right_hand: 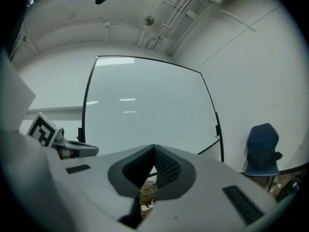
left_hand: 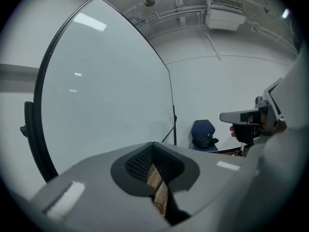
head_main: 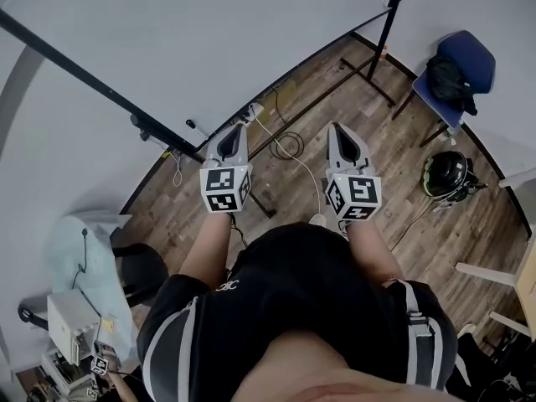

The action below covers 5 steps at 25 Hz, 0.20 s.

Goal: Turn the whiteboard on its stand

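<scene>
The whiteboard (head_main: 209, 32) fills the top of the head view, its black lower frame edge (head_main: 100, 82) slanting down to the right. It stands upright ahead of me in the left gripper view (left_hand: 106, 91) and in the right gripper view (right_hand: 149, 110). My left gripper (head_main: 239, 126) is shut and empty, held just short of the frame's lower corner without touching it; its jaws meet at the middle of its own view (left_hand: 153, 146). My right gripper (head_main: 337, 128) is level with it and also shut on nothing (right_hand: 153, 149).
The stand's black pole (head_main: 389, 23) and floor bar lie at the right. A white cable (head_main: 289, 153) trails over the wooden floor. A blue chair (head_main: 456, 69) with a black bag and a helmet (head_main: 445, 174) sit far right. A cluttered table (head_main: 79, 325) stands at lower left.
</scene>
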Motion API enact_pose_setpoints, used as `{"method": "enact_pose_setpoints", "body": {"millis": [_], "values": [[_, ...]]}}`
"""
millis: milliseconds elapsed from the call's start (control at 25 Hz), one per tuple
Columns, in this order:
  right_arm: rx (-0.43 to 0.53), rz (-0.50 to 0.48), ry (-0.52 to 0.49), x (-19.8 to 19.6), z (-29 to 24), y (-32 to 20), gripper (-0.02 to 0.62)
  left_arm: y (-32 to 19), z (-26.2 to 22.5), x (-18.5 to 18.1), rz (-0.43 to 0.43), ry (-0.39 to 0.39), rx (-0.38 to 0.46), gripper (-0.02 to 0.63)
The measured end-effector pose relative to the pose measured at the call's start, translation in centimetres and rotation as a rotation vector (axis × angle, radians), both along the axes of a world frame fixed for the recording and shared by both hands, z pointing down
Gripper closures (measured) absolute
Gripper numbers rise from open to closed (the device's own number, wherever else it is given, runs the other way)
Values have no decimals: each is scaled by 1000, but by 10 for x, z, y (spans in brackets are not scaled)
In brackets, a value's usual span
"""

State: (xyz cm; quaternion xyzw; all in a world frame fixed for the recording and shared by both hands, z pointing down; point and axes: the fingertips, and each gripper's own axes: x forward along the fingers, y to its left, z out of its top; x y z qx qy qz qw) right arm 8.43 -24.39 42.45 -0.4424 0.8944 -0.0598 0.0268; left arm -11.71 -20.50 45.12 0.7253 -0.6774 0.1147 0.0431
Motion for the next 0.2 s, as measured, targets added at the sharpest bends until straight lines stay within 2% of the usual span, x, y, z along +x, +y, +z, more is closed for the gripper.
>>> {"method": "enact_pose_setpoints", "body": {"millis": [200], "values": [[7, -46, 9, -21, -7, 28, 591, 31, -5, -8, 0, -30, 2, 595]]}}
